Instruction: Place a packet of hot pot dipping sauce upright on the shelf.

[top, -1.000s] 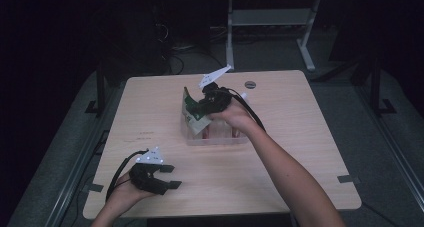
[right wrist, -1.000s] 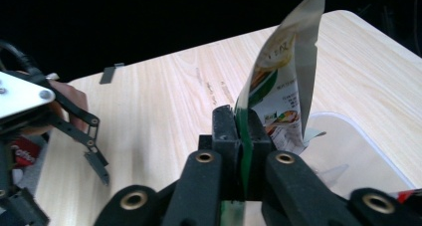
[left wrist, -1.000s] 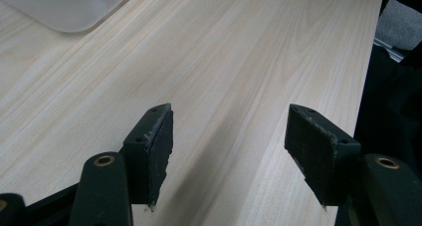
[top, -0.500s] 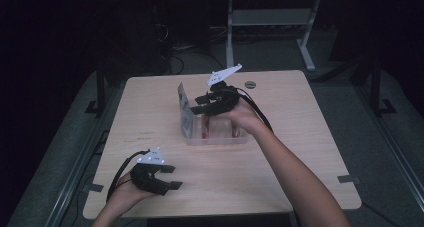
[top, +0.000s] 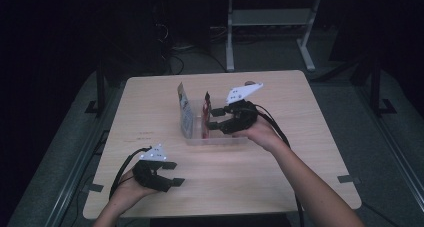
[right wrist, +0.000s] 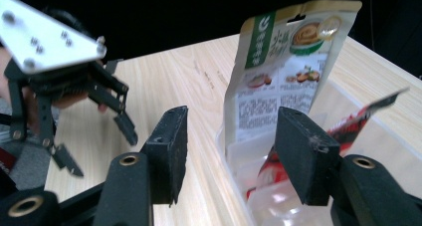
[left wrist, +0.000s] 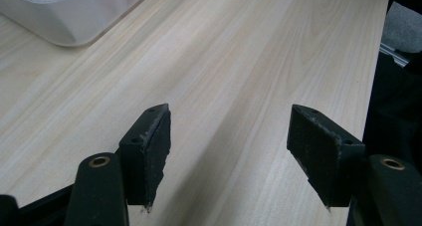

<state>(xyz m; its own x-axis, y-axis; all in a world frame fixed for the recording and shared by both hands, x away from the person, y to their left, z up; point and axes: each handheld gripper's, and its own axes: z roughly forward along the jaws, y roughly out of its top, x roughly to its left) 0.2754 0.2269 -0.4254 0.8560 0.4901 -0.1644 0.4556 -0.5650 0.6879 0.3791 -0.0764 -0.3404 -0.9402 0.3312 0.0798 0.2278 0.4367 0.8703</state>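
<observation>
- My right gripper [top: 218, 118] has let go: a second ago its jaws were closed on the pale snack packet [top: 185, 109] above the clear plastic tub [top: 220, 138]; now they stand wide with nothing between them, hovering over the tub's middle.
- The packet now stands upright at the tub's left end, leaning on the wall there. In the right gripper view the packet [right wrist: 286, 66] rises just beyond my open jaws, apart from both pads.
- A red packet [top: 206, 114] stands on edge in the tub just right of the pale one; how it rests lower down I cannot tell.
- My left gripper [top: 170, 174] has not moved. It rests on the table [top: 300, 152] at the near left corner, well apart from the tub, jaws wide and empty over bare wood.
- I judge the pale packet's placing done. It stands tall and thin, so a careless pull-back could tip it.
</observation>
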